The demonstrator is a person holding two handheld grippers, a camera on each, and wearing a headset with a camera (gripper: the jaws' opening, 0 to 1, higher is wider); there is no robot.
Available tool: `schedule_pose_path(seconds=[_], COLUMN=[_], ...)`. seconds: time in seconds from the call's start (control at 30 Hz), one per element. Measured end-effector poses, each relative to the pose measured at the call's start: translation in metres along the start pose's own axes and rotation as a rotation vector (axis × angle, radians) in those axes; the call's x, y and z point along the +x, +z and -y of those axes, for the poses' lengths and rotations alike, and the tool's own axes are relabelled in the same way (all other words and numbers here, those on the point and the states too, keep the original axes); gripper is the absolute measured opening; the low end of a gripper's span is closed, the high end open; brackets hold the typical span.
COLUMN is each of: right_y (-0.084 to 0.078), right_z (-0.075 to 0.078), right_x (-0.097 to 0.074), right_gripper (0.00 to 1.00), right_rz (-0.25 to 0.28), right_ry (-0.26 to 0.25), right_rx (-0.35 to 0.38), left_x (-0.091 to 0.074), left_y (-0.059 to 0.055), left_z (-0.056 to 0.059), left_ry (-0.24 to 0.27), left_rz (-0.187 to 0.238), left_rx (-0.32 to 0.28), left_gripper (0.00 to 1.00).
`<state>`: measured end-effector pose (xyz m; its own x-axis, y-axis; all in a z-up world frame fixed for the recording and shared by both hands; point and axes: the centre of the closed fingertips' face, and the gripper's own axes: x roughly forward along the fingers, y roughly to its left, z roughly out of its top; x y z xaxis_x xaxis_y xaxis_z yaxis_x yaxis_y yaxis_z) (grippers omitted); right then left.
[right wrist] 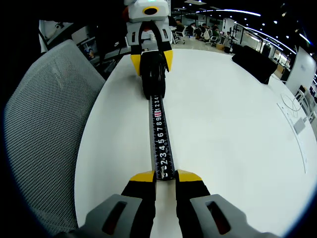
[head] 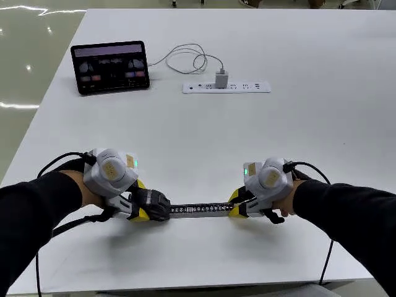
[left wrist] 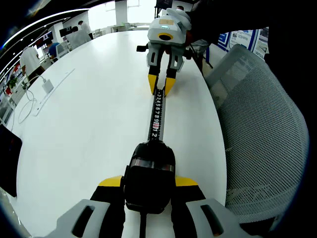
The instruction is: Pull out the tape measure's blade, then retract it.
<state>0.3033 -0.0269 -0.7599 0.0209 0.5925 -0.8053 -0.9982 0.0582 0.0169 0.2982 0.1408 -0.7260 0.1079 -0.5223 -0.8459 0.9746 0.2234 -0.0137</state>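
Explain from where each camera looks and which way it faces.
Head view: from the headset, forward and down at the table; both sleeves, left gripper and right gripper show.
Left gripper view: on the left gripper, along its jaws shut on the tape measure, toward the right gripper.
Right gripper view: on the right gripper, along its jaws pinching the blade, toward the left gripper.
Shared: both gripper views see the blade from opposite ends.

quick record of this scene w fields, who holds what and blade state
left gripper: shut on tape measure case
right gripper: shut on blade end
blade: pulled out, stretched between the grippers, numbers up
table: white, with tablet and power strip at far side
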Motion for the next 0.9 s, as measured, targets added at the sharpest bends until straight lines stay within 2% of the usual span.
schedule_pose_path(seconds=[0.9], right_y=[-0.017], right_z=[0.002], right_x=[-0.013], right_gripper=[0.1], right_rz=[-0.006], right_ry=[-0.014], right_rx=[0.021], left_x=[-0.001], left_y=[0.001], left_z=[0.002], left_ry=[0.004], left_rz=[0.0], left_rx=[0.0], left_gripper=[0.32])
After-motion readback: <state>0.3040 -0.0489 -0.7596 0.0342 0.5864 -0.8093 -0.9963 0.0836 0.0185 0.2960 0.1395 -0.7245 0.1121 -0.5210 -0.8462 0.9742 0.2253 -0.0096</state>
